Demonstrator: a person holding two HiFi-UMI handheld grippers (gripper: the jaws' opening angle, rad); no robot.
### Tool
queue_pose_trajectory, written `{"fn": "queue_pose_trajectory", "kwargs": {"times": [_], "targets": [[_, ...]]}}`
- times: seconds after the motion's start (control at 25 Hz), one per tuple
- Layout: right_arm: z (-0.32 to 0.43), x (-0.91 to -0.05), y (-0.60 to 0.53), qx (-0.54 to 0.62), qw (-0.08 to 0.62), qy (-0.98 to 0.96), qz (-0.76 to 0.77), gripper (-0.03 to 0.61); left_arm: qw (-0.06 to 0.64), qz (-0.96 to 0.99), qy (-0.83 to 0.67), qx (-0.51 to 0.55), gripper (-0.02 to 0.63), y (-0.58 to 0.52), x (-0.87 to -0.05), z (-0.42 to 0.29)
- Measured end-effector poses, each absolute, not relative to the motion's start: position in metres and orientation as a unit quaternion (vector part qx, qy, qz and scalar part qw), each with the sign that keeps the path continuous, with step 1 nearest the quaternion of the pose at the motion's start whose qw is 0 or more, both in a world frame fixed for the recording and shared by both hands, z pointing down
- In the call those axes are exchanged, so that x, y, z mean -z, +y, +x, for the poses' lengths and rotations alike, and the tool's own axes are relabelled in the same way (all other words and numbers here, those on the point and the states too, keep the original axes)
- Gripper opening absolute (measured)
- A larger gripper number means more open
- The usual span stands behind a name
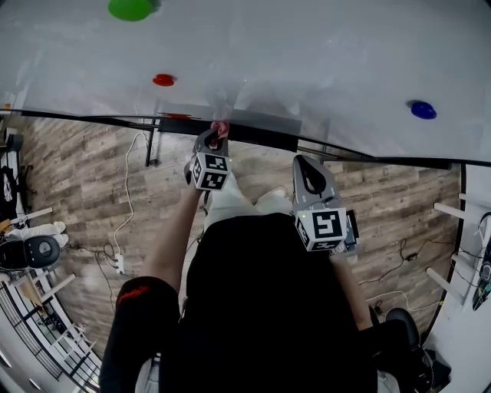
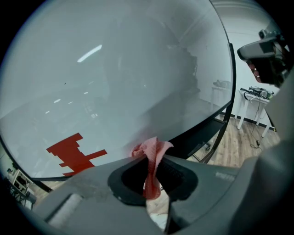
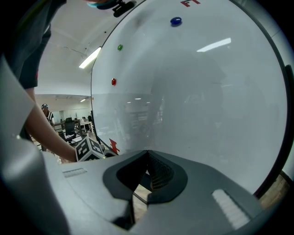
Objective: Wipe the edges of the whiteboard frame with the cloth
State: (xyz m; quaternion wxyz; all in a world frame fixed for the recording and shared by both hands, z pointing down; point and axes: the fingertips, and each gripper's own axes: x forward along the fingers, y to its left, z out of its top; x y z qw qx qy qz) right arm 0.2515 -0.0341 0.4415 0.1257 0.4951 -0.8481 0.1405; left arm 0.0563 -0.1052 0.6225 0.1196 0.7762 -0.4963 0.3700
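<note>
A pink cloth (image 1: 220,128) is pinched in my left gripper (image 1: 216,138), which is shut on it. The cloth's bunched end touches the black bottom edge of the whiteboard frame (image 1: 261,135). In the left gripper view the cloth (image 2: 152,158) hangs between the jaws, its top against the white board (image 2: 119,69) just above the frame (image 2: 219,114). My right gripper (image 1: 308,164) hangs lower and to the right, short of the frame. It is shut with nothing held, its tips (image 3: 147,153) facing the board.
Magnets sit on the board: green (image 1: 131,8), red (image 1: 163,79), blue (image 1: 422,110). A red mark (image 2: 73,151) is near the lower frame. Below is wood floor with cables (image 1: 126,207), a power strip (image 1: 119,263) and white table legs (image 1: 453,211) at the right.
</note>
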Motion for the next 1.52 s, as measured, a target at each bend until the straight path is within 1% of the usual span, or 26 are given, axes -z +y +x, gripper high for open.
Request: {"fn": "queue_pose_trajectory", "kwargs": {"times": [0.2,0.56,1.52], "targets": [[0.258,-0.44,-0.028,-0.141,0.123,-0.849,0.495,0.003,0.109,0.781,-0.489,-0.372,0.048,-0.101,-0.62,0.075],[0.274,-0.443,-0.018,-0.146,0.12,-0.845,0.5,0.003,0.124,0.78,-0.494,-0.364,0.048,-0.097,-0.621,0.09],[0.308,-0.45,-0.009,-0.15,0.116,-0.844,0.502,0.003,0.127,0.779,-0.494,-0.365,0.048,-0.093,-0.622,0.136]]}}
